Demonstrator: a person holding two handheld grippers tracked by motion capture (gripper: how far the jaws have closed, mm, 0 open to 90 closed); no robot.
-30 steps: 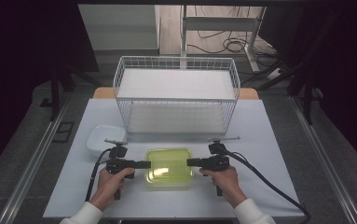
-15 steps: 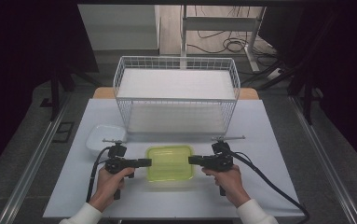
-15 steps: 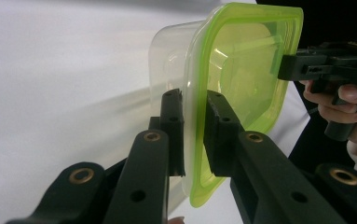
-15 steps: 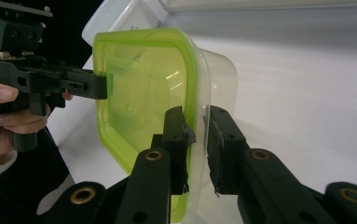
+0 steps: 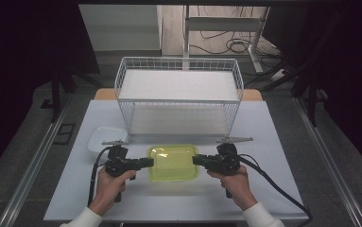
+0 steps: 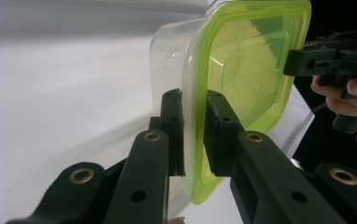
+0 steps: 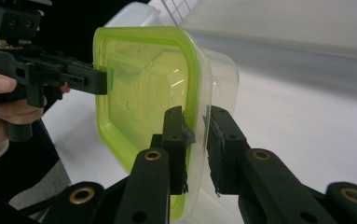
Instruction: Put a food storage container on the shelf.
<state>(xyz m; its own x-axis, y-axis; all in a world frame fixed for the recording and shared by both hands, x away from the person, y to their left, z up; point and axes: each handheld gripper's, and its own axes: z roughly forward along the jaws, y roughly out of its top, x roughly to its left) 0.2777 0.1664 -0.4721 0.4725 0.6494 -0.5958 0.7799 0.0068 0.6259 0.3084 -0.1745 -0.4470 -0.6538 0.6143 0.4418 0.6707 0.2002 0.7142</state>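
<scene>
A clear plastic container with a lime-green lid [image 5: 173, 162] hangs a little above the white table [image 5: 263, 127], held from both sides. My left gripper [image 5: 149, 162] is shut on its left rim and my right gripper [image 5: 196, 161] on its right rim. In the left gripper view the jaws [image 6: 195, 135] pinch the lid's edge, the container [image 6: 246, 70] stands on edge, and the right gripper [image 6: 302, 60] grips the far side. In the right gripper view the jaws [image 7: 195, 140] clamp the rim of the container [image 7: 139, 88], with the left gripper [image 7: 99, 79] on the opposite edge.
A white wire basket [image 5: 178, 94] with a flat white floor stands at the back of the table, just beyond the container. A small white tub [image 5: 104, 138] lies to the left, behind my left gripper. Black cables trail from both grippers toward the table's front edge.
Both grippers have risen together with the container between them, which now sits slightly higher and closer to the basket in the high view.
</scene>
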